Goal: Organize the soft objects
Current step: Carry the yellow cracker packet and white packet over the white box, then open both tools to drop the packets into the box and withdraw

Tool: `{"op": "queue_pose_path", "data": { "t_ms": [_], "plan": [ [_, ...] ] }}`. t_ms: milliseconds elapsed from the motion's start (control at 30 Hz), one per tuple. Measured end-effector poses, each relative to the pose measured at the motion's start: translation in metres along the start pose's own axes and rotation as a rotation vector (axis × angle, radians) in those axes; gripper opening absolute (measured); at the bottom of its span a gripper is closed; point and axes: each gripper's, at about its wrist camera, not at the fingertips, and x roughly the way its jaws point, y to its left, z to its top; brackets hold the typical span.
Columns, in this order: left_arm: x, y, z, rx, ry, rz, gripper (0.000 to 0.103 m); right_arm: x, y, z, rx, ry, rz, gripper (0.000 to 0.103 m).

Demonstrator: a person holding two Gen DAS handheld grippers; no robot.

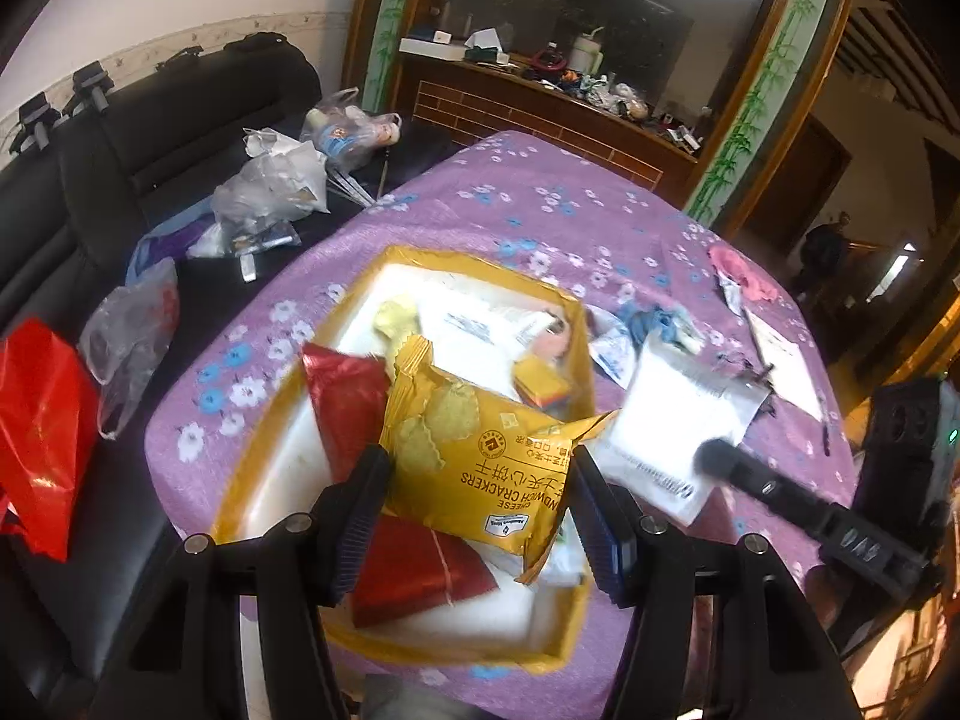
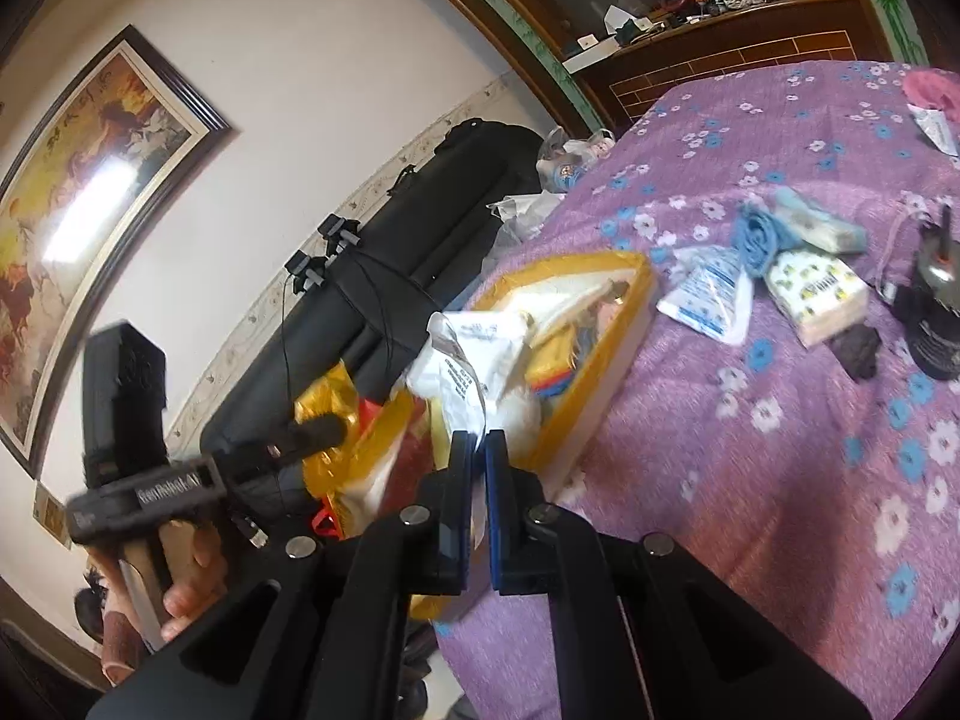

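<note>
The left gripper (image 1: 474, 510) has its jaws apart around the yellow cracker packet (image 1: 480, 456) over the yellow-rimmed box (image 1: 264, 456). The right gripper (image 2: 478, 474) is pinched on a white pouch (image 2: 474, 354) beside it, above the purple tabletop (image 2: 750, 480).

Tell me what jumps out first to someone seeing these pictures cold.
The yellow cracker packet dominates, lying atop the pile in the yellow-rimmed box on the purple flowered tablecloth, right between the open fingers of the left hand-held gripper. Next comes the white plastic pouch, pinched in the right hand-held gripper near the box. Beyond it, loose tissue packs and a blue cloth lie scattered on the table.
</note>
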Motion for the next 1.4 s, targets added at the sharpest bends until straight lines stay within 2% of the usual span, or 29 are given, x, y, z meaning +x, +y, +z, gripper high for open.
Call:
{"op": "queue_pose_path", "data": {
  "t_ms": [100,233,400,600,767,867,967,1000,1033,1067,1133,1233,1400],
  "plan": [
    [0.008,0.001,0.02,0.02,-0.025,0.03,0.063,0.013,-0.003,0.024,0.045,-0.006,0.011,0.004],
    [0.027,0.002,0.055,0.041,-0.039,0.056,0.063,0.047,-0.011,0.054,0.115,0.018,-0.024,0.004],
    [0.077,0.003,0.097,0.092,0.021,0.096,0.063,0.083,-0.025,0.08,0.153,0.044,-0.118,0.004],
    [0.13,0.009,0.105,0.113,0.114,0.13,0.064,0.108,-0.04,0.079,0.159,0.053,-0.15,0.004],
    [0.152,0.008,0.1,0.124,0.152,0.16,0.064,0.122,-0.062,0.071,0.203,0.052,-0.141,0.007],
    [0.155,0.009,0.096,0.108,0.16,0.141,0.066,0.122,-0.067,0.068,0.205,0.032,-0.15,0.008],
    [0.147,0.01,0.095,0.07,0.122,0.05,0.078,0.123,-0.066,0.066,0.2,0.029,-0.128,0.011],
    [0.144,0.01,0.094,0.054,0.108,0.038,0.079,0.122,-0.064,0.066,0.195,0.021,-0.118,0.015],
    [0.141,0.009,0.093,0.05,0.096,0.035,0.081,0.121,-0.063,0.065,0.19,0.013,-0.119,0.025],
    [0.138,0.006,0.092,0.055,0.085,0.037,0.082,0.119,-0.061,0.065,0.187,0.003,-0.123,0.036],
    [0.133,0.001,0.088,0.081,0.062,0.053,0.086,0.115,-0.057,0.066,0.174,-0.013,-0.113,0.042],
    [0.124,0.001,0.082,0.092,0.038,0.104,0.087,0.111,-0.051,0.068,0.144,-0.011,-0.103,0.045],
    [0.095,0.009,0.066,0.042,0.009,0.135,0.087,0.108,-0.054,0.061,0.186,0.128,-0.06,0.045]
  ]
}}
